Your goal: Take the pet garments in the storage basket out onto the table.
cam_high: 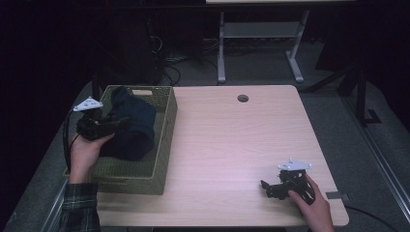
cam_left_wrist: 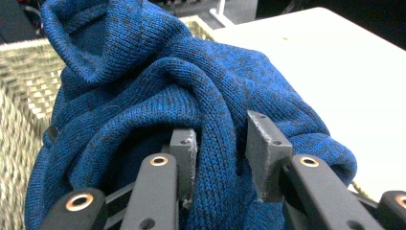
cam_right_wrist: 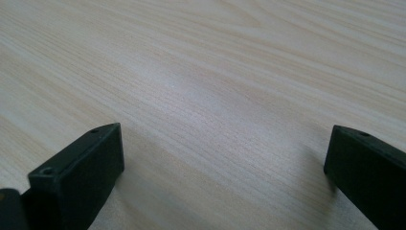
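So we're at the grab stage here: our left gripper [cam_left_wrist: 220, 158] has its jaws pinched onto a thick fold of the blue knitted sweater [cam_left_wrist: 191, 96], which sits bunched up inside the woven basket [cam_high: 164, 145] at the left end of the table [cam_high: 232, 140]. In the high view the left gripper [cam_high: 104, 126] is over the basket's left side with the dark bundle of sweater [cam_high: 133, 128] right in front of it, part of the heap rising above the rim. We'd guess the job is pulling the sweater out onto the table, and so far none of it has crossed the basket wall.

Our right gripper [cam_high: 269, 187] is parked near the front right corner of the table, jaws spread wide with nothing between them, just bare wood under it in the right gripper view [cam_right_wrist: 225, 158].

Next move, as we see it: lift straight up so the knit clears the rim without dragging the basket along, then swing right over the open tabletop. The right gripper could come in to catch a second fold.

Count: one sweater, one basket, two grippers, one table in use
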The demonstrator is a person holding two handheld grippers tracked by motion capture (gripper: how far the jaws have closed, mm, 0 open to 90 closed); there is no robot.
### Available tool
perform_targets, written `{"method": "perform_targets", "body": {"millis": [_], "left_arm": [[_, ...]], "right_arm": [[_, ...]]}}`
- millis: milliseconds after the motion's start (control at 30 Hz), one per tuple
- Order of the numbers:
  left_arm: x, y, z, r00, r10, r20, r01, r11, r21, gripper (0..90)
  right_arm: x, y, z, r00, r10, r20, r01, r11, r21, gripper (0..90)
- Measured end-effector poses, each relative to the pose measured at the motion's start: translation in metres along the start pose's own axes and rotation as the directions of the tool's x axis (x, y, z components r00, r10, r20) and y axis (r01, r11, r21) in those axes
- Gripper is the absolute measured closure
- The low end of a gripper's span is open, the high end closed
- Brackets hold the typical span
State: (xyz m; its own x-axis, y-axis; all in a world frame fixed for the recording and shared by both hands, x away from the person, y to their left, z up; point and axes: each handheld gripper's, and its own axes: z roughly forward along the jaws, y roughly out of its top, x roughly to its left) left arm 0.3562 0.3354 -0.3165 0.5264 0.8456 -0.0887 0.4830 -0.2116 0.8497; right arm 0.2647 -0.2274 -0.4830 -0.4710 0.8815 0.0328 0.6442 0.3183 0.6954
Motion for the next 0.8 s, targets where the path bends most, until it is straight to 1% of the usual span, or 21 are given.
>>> {"method": "perform_targets", "body": {"millis": [200,300,333,367,400,433,467,633,800], "left_arm": [[-0.007,0.011,-0.011,0.9992,0.011,0.038,-0.008,0.9977,-0.068,66.3],[-0.012,0.016,-0.014,0.9982,0.021,0.056,-0.016,0.9962,-0.086,66.3],[-0.012,0.016,-0.014,0.9982,0.021,0.056,-0.016,0.9962,-0.086,66.3],[-0.016,0.019,-0.014,0.9972,0.027,0.069,-0.020,0.9950,-0.098,66.3],[-0.016,0.019,-0.014,0.9972,0.027,0.069,-0.020,0.9950,-0.098,66.3],[-0.020,0.022,-0.015,0.9963,0.031,0.080,-0.022,0.9939,-0.108,66.3],[-0.020,0.022,-0.015,0.9963,0.031,0.080,-0.022,0.9939,-0.108,66.3],[-0.034,0.035,-0.014,0.9904,0.054,0.127,-0.037,0.9904,-0.133,66.4],[-0.048,0.047,-0.010,0.9842,0.081,0.158,-0.056,0.9863,-0.155,66.4]], "right_arm": [[0.000,0.000,0.000,1.0000,-0.004,0.001,0.005,1.000,-0.002,0.0],[0.000,0.000,0.000,1.0000,-0.005,0.001,0.005,1.000,-0.002,0.0],[0.000,0.000,0.000,1.0000,-0.004,0.001,0.004,1.000,-0.002,0.0],[0.000,0.000,0.000,1.0000,-0.004,0.001,0.004,1.000,-0.003,0.0],[0.000,0.000,0.000,1.0000,-0.004,0.001,0.004,1.000,-0.002,0.0],[0.000,0.000,0.000,1.0000,-0.005,0.001,0.005,1.000,-0.002,0.0],[0.000,0.000,0.000,1.0000,-0.005,0.001,0.005,1.000,-0.002,0.0],[0.000,0.000,0.000,1.0000,-0.005,0.001,0.005,1.000,-0.002,0.0],[0.000,0.000,0.000,1.0000,-0.005,0.001,0.005,1.000,-0.002,0.0]]}}
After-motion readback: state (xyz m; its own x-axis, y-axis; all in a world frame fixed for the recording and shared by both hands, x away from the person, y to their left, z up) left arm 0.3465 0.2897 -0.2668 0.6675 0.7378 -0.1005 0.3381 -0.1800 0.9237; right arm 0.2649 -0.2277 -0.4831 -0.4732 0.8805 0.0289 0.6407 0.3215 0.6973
